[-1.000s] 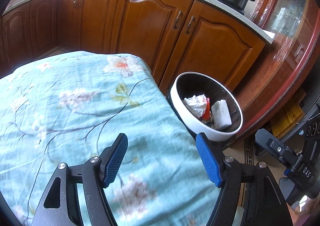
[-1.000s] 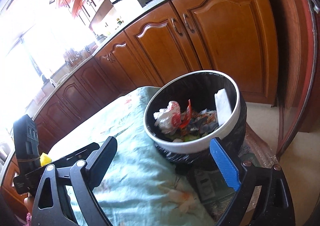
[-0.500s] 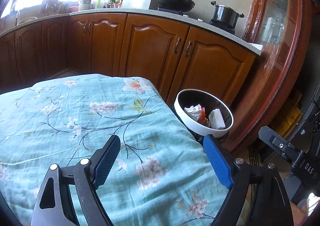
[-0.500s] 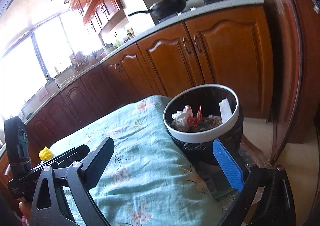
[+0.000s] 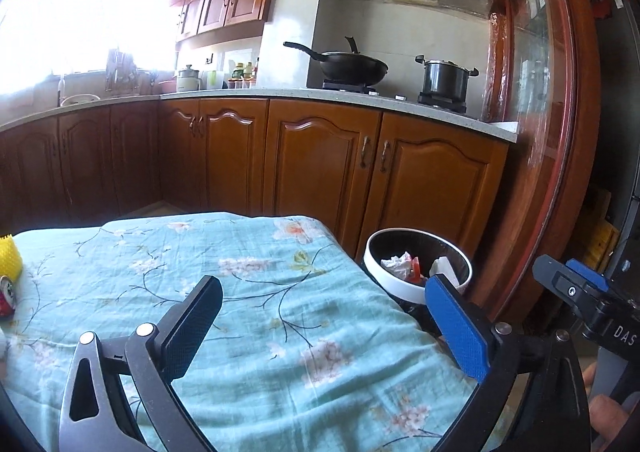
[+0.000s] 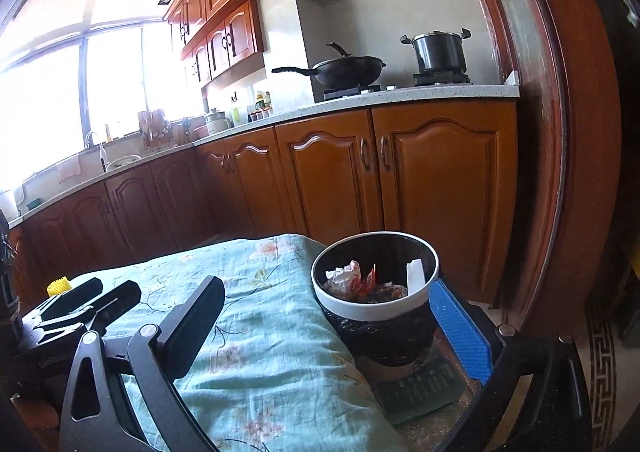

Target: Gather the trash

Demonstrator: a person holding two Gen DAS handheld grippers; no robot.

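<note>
A round trash bin [image 5: 404, 286] with a white rim and black liner stands on the floor off the table's far right corner; it also shows in the right wrist view [image 6: 376, 308]. It holds crumpled paper [image 6: 344, 272], a red wrapper and a white piece. My left gripper [image 5: 320, 326] is open and empty above the floral tablecloth [image 5: 200, 272]. My right gripper [image 6: 332, 320] is open and empty, near the bin. A red can [image 5: 6, 298] and a yellow mesh object [image 5: 9, 258] lie at the table's left edge.
Wooden kitchen cabinets [image 5: 320, 164] run behind the table, with a wok [image 5: 352, 66] and a pot [image 5: 446, 78] on the stove. A wooden door frame [image 5: 560, 132] stands to the right. The other gripper shows at the left of the right wrist view [image 6: 68, 308].
Both grippers have pulled back and tilted up away from the bin, so it looks smaller and the upper kitchen shows. Both stay open and empty. The can and yellow object came into view.
</note>
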